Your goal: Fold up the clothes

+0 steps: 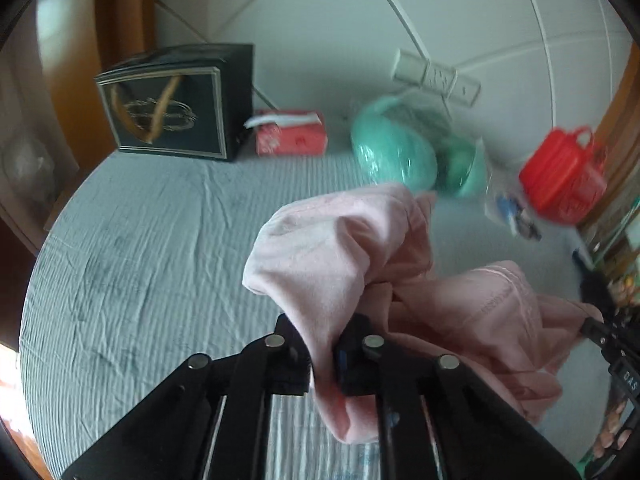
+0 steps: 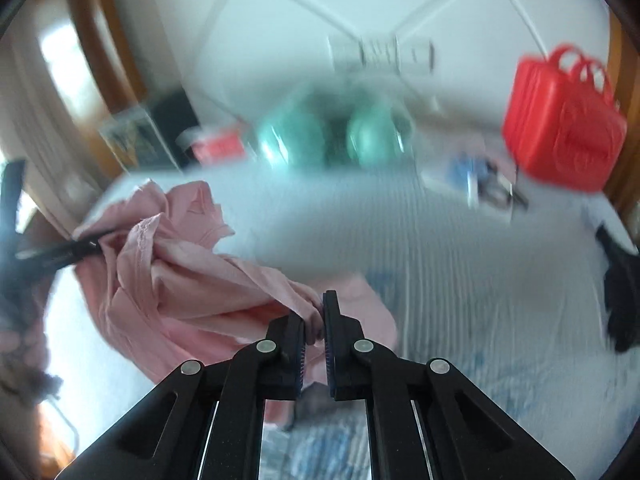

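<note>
A pink garment (image 1: 344, 248) hangs bunched above the pale blue bed sheet (image 1: 140, 240). My left gripper (image 1: 322, 332) is shut on one fold of it, with cloth draping over and between the fingers. In the right wrist view my right gripper (image 2: 316, 316) is shut on another part of the pink garment (image 2: 180, 276), which stretches up and left to the other gripper's black fingers (image 2: 72, 250). The right wrist view is motion-blurred.
At the head of the bed stand a dark box (image 1: 176, 108), a red tissue pack (image 1: 292, 132), a green wrapped bundle (image 1: 396, 152) and a red plastic case (image 1: 564, 176). A small plastic packet (image 1: 512, 208) lies near the case. A dark object (image 2: 624, 292) lies at the sheet's right edge.
</note>
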